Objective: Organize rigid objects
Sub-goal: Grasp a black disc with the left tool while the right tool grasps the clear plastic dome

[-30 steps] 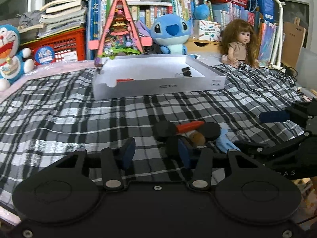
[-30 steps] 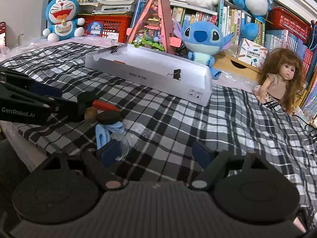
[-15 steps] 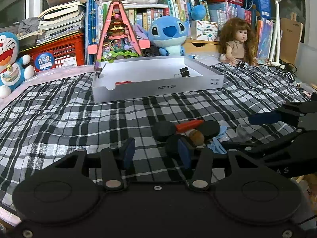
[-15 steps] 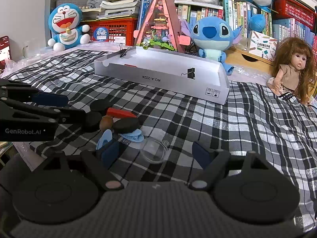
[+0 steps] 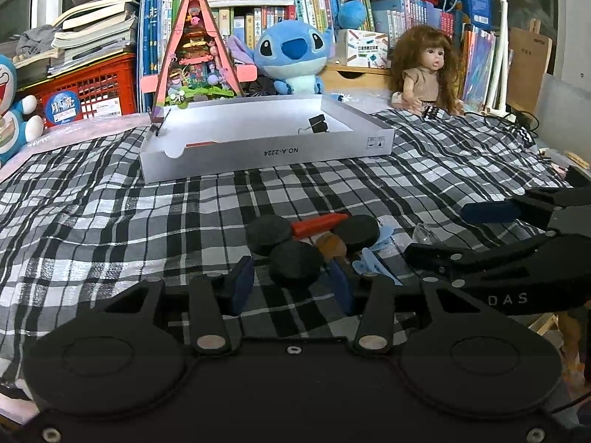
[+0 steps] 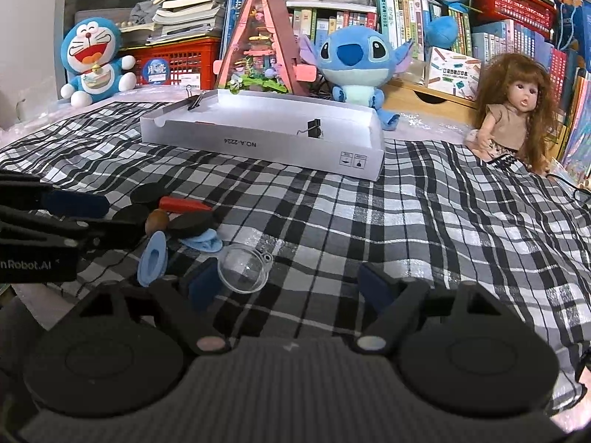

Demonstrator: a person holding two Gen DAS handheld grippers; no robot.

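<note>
On the plaid bed cover (image 5: 110, 221) I count three black discs (image 5: 295, 263), one red stick (image 5: 319, 220), one brown knob (image 5: 331, 245), two blue clips (image 6: 153, 258) and one clear dome (image 6: 242, 271), huddled before one white tray (image 5: 266, 153). My left tongs (image 5: 291, 284), just narrowing, straddle the nearest disc, untouched. My right tongs (image 6: 291, 288) stand spread, empty.

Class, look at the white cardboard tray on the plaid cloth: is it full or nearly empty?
Nearly empty. The white tray shows mostly bare floor; only a black binder clip sits visibly inside.
</note>
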